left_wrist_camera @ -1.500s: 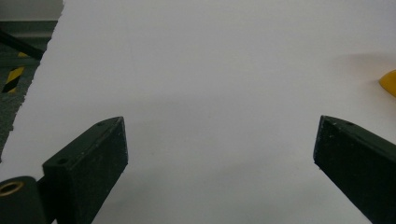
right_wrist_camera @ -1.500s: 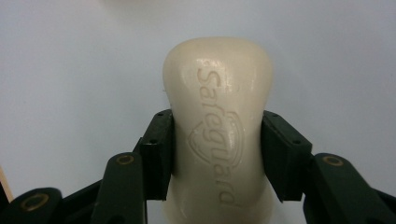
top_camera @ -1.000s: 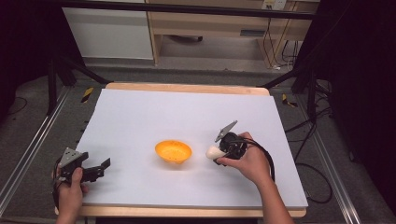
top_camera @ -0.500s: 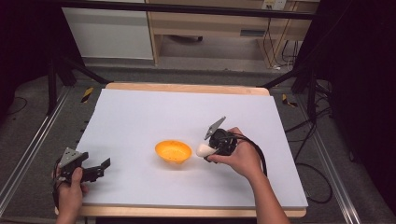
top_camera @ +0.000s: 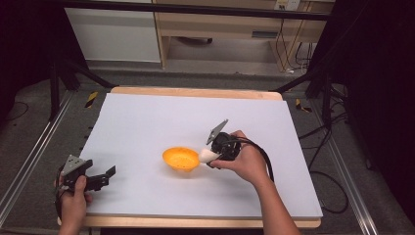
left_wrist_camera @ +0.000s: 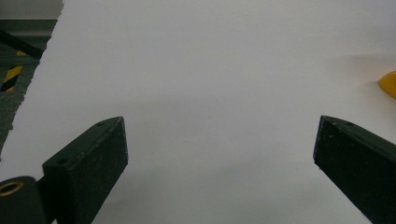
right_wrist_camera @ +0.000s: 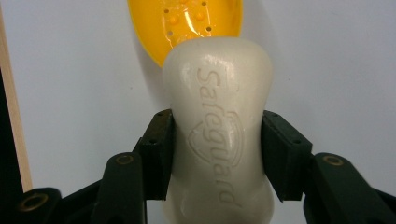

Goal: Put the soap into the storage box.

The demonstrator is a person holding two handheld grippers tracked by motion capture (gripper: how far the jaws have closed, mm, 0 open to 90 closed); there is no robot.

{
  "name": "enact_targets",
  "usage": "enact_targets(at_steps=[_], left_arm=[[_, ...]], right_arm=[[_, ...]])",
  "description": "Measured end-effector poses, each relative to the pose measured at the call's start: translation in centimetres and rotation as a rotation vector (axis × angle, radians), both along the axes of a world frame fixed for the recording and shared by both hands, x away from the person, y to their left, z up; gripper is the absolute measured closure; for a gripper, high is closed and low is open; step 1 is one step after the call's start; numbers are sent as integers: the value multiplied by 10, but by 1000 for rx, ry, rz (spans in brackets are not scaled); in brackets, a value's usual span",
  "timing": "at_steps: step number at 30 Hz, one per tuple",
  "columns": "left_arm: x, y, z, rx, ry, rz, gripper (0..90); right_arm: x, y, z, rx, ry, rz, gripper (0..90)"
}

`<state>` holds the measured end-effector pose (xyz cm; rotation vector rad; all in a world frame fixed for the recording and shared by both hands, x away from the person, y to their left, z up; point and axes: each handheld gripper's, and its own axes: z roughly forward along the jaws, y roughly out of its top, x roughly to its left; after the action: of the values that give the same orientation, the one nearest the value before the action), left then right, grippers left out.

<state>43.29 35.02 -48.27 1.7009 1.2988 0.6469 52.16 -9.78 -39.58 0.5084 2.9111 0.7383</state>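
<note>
- Soap bar point(right_wrist_camera: 218, 135) sits clamped in the right gripper point(top_camera: 211, 155), jaws pinching its narrow waist from both sides, so def a firm hold and not just resting there
- orange dish point(top_camera: 181, 159) lies straight ahead of that gripper, just past the soap's front end; in the right gripper view the bar's far tip already overlaps the dish's near rim point(right_wrist_camera: 154, 42)
- long axis of the bar runs along the gripper's own pointing direction, i.e. tip first toward the dish, so imo the coming move is basically "carry it a bit further fwd and lower it in"
- from the high view the soap looks to be touching or hovering right at the dish's right edge, can't tell which, prob slightly above the table
- dish itself is empty atm, you can see the small drain holes in its bottom, nothing lying in it
- right hand point(top_camera: 244, 161) is by far the nearer one to the dish; left gripper point(top_camera: 105, 177) is parked well apart at the near left corner of the white table point(top_camera: 147, 117)
- left gripper's jaws stand wide apart w/ nothing between them, just bare tabletop, and a sliver of the dish point(left_wrist_camera: 388, 84) off at the right edge of its view
- thing to watch imo: the bar is longish vs the dish, so it needs to go down centred or it'll tip off the rim
</note>
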Motion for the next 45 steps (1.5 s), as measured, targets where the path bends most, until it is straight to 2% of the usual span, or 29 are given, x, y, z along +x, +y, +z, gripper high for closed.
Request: enact_targets(at_steps=[13, 24, 45], left_arm=[[0, 0, 0, -2, 0, -1, 25], [0, 0, 0, -1, -3, 1, 25], [-1, 1, 0, -7, -8, 3, 25]], right_arm=[[5, 20, 5, -2, 1, 34, 496], [9, 34, 8, 19, -1, 53, 496], [19, 68, 1, 8, 21, 92, 496]])
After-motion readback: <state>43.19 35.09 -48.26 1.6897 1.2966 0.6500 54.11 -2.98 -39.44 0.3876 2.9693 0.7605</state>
